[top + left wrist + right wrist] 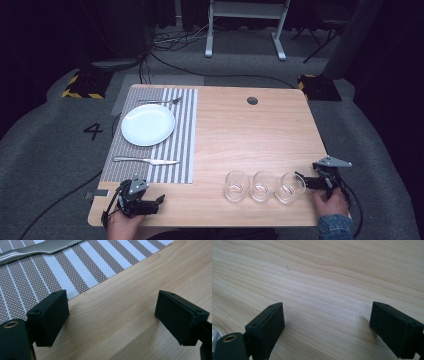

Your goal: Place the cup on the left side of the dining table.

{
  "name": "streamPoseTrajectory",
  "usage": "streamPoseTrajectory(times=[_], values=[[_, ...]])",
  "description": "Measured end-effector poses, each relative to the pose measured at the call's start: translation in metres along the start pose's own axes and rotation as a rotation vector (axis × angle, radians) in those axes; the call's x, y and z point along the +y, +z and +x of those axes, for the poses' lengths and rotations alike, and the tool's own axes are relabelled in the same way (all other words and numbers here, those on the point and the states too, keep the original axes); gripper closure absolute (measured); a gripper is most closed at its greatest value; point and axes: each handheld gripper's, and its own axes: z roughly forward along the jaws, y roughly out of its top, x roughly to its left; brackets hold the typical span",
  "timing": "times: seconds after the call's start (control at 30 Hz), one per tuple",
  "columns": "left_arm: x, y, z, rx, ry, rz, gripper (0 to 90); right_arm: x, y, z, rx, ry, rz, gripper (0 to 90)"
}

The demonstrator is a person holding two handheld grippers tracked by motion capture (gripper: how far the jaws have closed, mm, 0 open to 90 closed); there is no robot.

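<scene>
Glasses, three in a row at the table's (260, 130) near edge: our right gripper (303, 181), jaws wide and empty, sits just beside the rightmost glass (290, 187); our left gripper (159, 201) gapes empty near the placemat (182, 150)

white plate (148, 125), striped placemat (182, 135), clear glasses (263, 186)

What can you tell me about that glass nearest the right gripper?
The glass is a short, clear, round tumbler that looks like plain glass, standing upright and apparently empty on the wooden table. It is the right end of a row of three near the table's front edge. The middle glass stands close beside it; whether they touch is unclear. The right gripper points at it with jaws open, very close to its rim.
</scene>
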Motion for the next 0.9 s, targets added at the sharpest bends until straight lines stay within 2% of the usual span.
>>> streamPoseTrajectory(times=[0.03, 0.1, 0.13, 0.17, 0.27, 0.43, 0.53, 0.6, 0.67, 0.77, 0.9], values=[[0.000, -0.001, 0.000, -0.015, -0.009, -0.008, 15.0, 0.000, 0.000, 0.000, 0.000, 0.000, 0.000, 12.8], [0.001, -0.002, 0.001, -0.017, -0.013, -0.021, 15.0, 0.000, 0.000, 0.000, 0.000, 0.000, 0.000, 12.8], [0.002, -0.004, 0.000, -0.016, -0.010, -0.032, 15.0, 0.000, 0.000, 0.000, 0.000, 0.000, 0.000, 12.8], [0.005, -0.009, -0.001, -0.020, -0.006, -0.064, 15.0, 0.000, 0.000, 0.000, 0.000, 0.000, 0.000, 12.8], [0.008, -0.013, -0.002, -0.028, 0.001, -0.087, 15.0, 0.000, 0.000, 0.000, 0.000, 0.000, 0.000, 12.8], [0.016, -0.021, -0.005, -0.046, -0.023, -0.081, 15.6, 0.000, 0.000, 0.000, 0.000, 0.001, 0.000, 12.8], [0.020, -0.028, -0.008, -0.037, -0.008, -0.108, 16.1, 0.000, 0.000, 0.000, 0.000, 0.000, 0.000, 12.8], [0.022, -0.035, -0.012, 0.006, 0.009, -0.164, 16.5, 0.000, 0.000, 0.000, 0.000, 0.001, 0.000, 12.8], [0.024, -0.040, -0.016, 0.022, 0.020, -0.212, 16.5, 0.000, 0.000, 0.000, 0.000, 0.001, 0.000, 12.8], [0.029, -0.047, -0.020, 0.001, 0.028, -0.255, 16.5, 0.000, 0.000, 0.000, 0.000, 0.000, 0.000, 12.8], [0.037, -0.051, -0.024, -0.014, 0.045, -0.252, 16.5, 0.000, 0.000, 0.000, 0.000, 0.000, 0.000, 12.8]])
